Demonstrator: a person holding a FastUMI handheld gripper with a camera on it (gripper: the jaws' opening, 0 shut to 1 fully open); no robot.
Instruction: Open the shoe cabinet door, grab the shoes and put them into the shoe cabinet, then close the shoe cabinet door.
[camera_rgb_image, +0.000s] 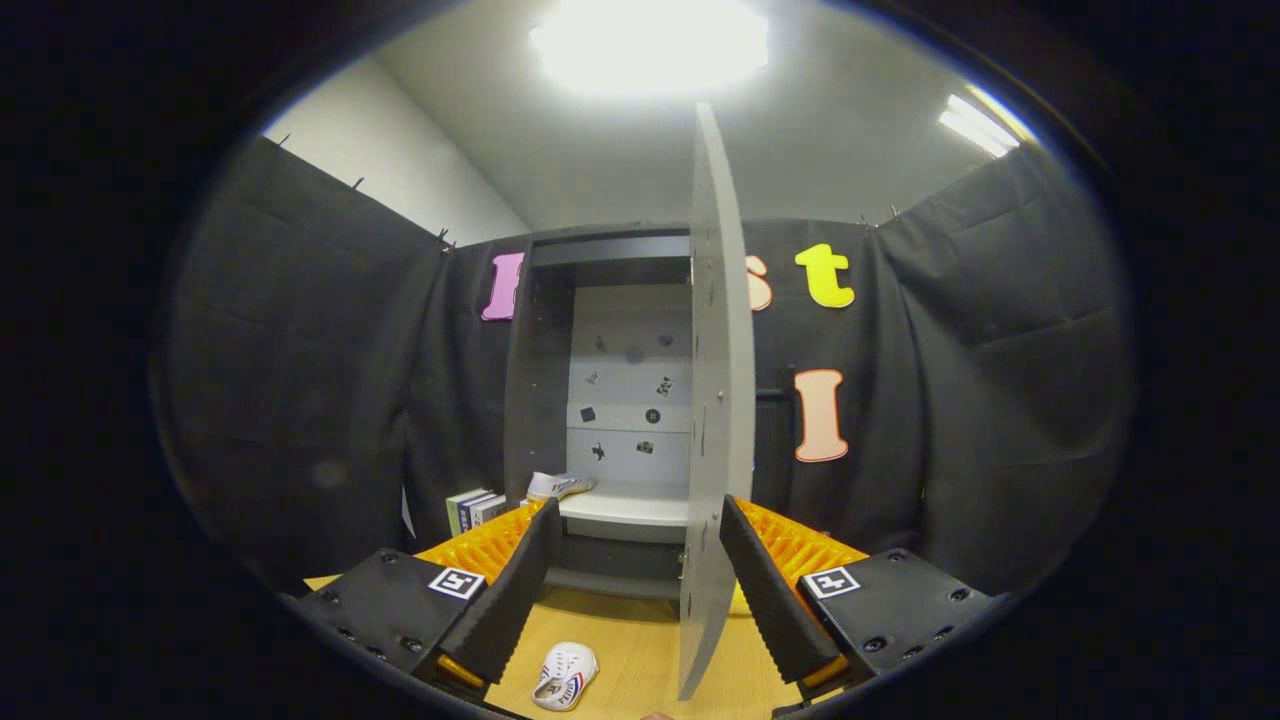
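Wooden table (640, 665): white shoe (564, 675) on top, books (474, 509) at far left, cabinet (610, 400) behind.

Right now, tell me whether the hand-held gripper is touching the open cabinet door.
Cannot tell. In the gripper view the hand-held gripper is open and the door stands edge-on between the fingers, close to the right one; contact isn't plain.

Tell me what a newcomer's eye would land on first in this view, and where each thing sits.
The open cabinet door stands edge-on between the fingers of the open tongs, swung out from the shoe cabinet just beyond them. One white shoe lies on the wooden table between the fingers, left of the door's lower edge. A second white shoe already rests on the cabinet's shelf, near its left side.
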